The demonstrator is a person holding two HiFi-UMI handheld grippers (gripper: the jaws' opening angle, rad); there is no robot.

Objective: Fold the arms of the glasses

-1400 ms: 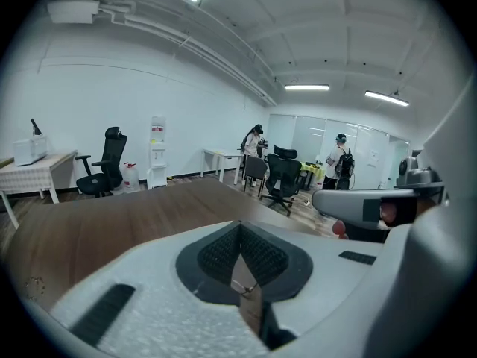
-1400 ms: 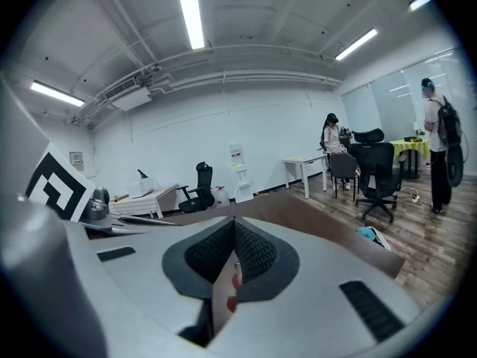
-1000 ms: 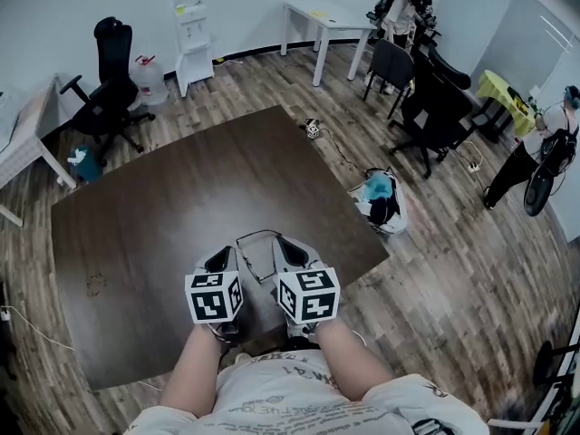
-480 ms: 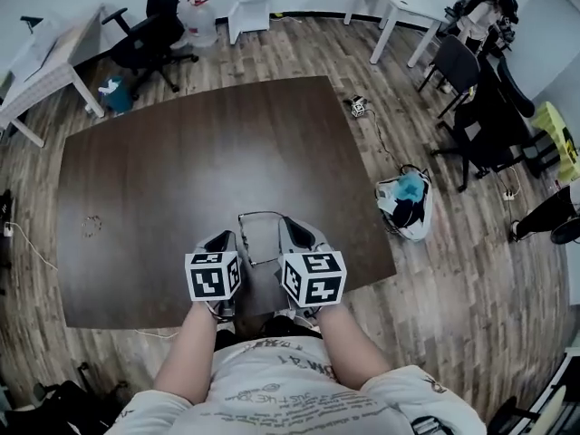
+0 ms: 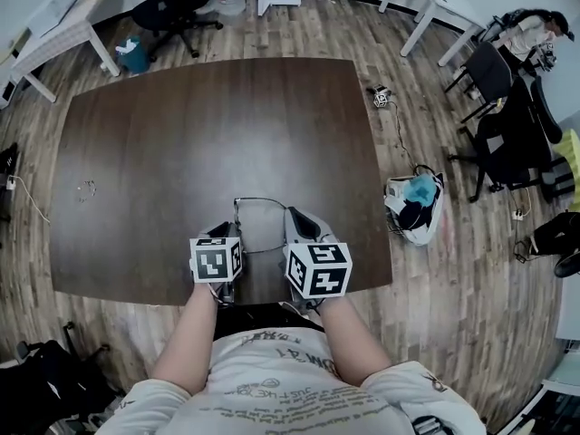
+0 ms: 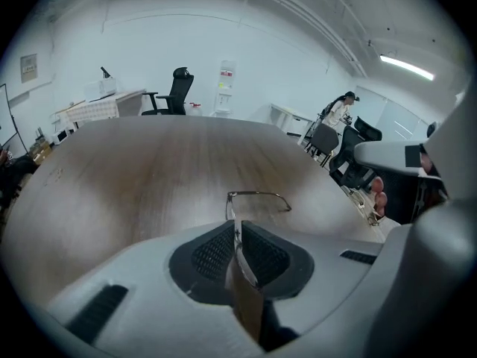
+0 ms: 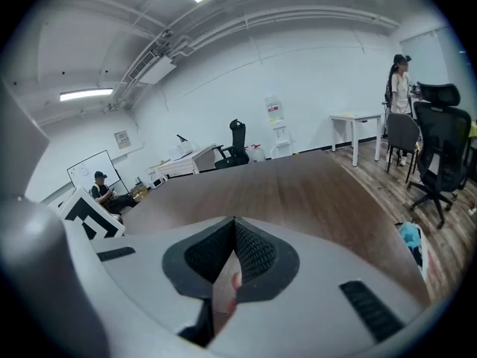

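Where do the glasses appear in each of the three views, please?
Head view: the glasses sit low centre, by the near edge of the table.
Left gripper view: centre of the picture, with one arm running back between the shut fingers of the left gripper.
Right gripper view: not visible.
Shared landmark: the dark wooden table, seen in all three views.

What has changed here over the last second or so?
Both grippers have sunk toward the table, the left gripper carrying the glasses down, and the head view has tipped further downward. Nothing was taken hold of or let go. Unchanged: the left jaws stay shut on one arm of the glasses, the right gripper keeps its jaws shut, and the glasses stay by the table's near edge.
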